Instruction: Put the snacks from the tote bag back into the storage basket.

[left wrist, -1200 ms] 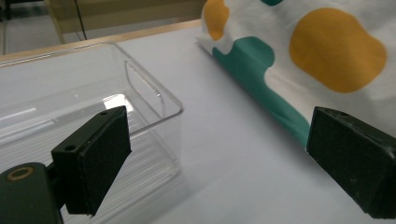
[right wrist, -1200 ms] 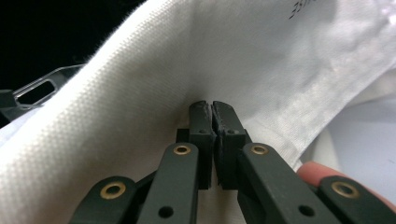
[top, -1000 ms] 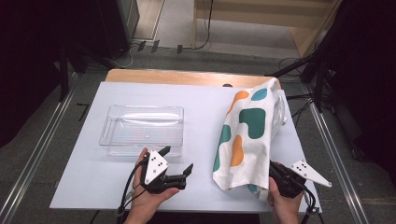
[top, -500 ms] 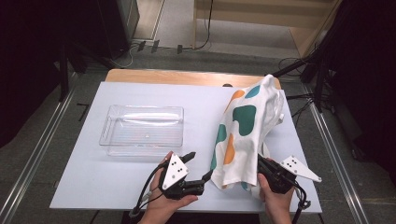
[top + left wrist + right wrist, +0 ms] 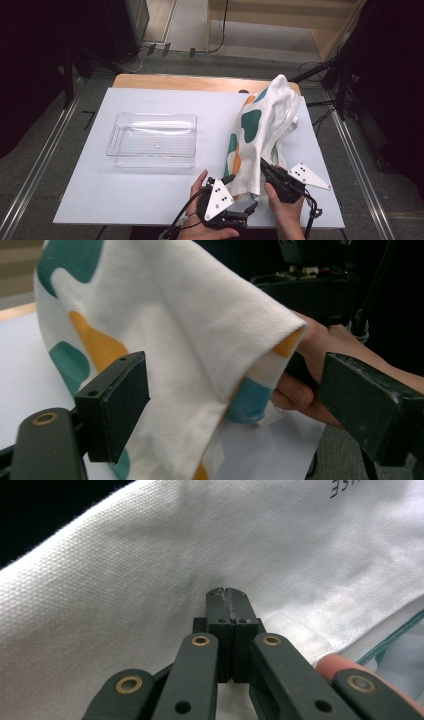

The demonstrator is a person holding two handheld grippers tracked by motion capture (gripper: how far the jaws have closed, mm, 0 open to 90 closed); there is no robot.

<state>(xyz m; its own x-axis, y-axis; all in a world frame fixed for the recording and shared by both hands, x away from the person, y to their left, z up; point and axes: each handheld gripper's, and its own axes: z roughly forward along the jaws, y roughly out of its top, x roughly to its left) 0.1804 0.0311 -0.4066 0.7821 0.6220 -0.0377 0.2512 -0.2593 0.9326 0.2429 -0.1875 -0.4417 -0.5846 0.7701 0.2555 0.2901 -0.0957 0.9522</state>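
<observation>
My right gripper [image 5: 264,167] is clamped on the patterned cloth [image 5: 260,132], holding its near edge raised above the table's [image 5: 150,200] right side. My left gripper [image 5: 252,206] has just reopened, jaws apart astride the hanging corner, pads not touching. I judge the next move: close on that corner.

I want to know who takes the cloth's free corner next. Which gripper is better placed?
Left, probably. The left gripper is open with the cloth corner hanging between its fingers. The right gripper is shut on the cloth.
</observation>
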